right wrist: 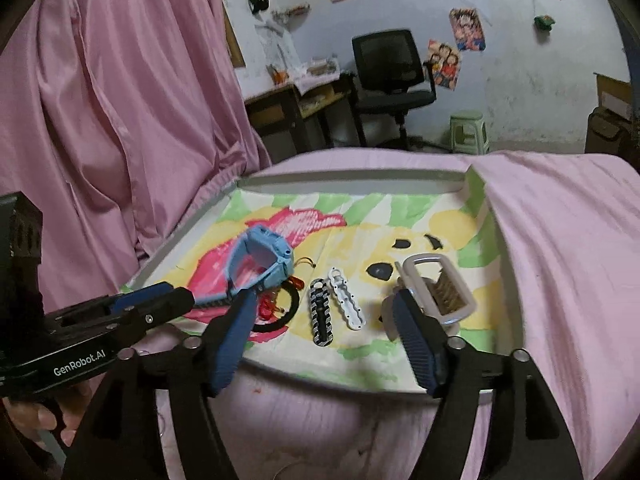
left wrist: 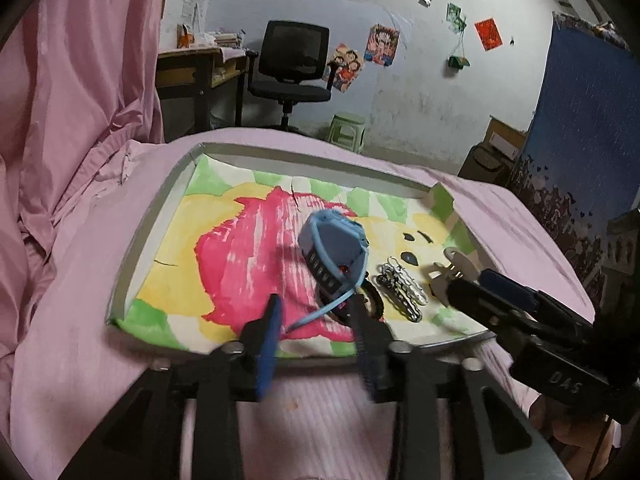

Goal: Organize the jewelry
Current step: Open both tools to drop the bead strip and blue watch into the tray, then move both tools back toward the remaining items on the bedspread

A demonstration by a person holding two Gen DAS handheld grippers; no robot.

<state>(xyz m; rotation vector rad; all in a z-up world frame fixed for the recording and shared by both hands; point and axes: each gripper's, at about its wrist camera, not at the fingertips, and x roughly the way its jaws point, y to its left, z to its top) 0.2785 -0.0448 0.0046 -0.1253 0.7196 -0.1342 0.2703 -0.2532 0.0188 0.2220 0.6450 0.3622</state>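
Your left hand-held gripper (left wrist: 316,308) sits spread over the near end of the light-blue watch (left wrist: 334,248), one finger on either side of its trailing strap, closed on nothing. The watch lies curled on its side in the shallow tray (left wrist: 132,264), just left of the two chain-link clips (left wrist: 402,286); they lie side by side, which suggests sorted rows. Your right hand-held gripper (right wrist: 324,312) is also open, its right finger touching or nearly touching the white comb-like clip (right wrist: 440,288) to the right of the chain clips. Judging by the layout, the tray's left half is bare, with room to move. The raised rim bounds every side; the tray rests on the pink bed (right wrist: 560,240).
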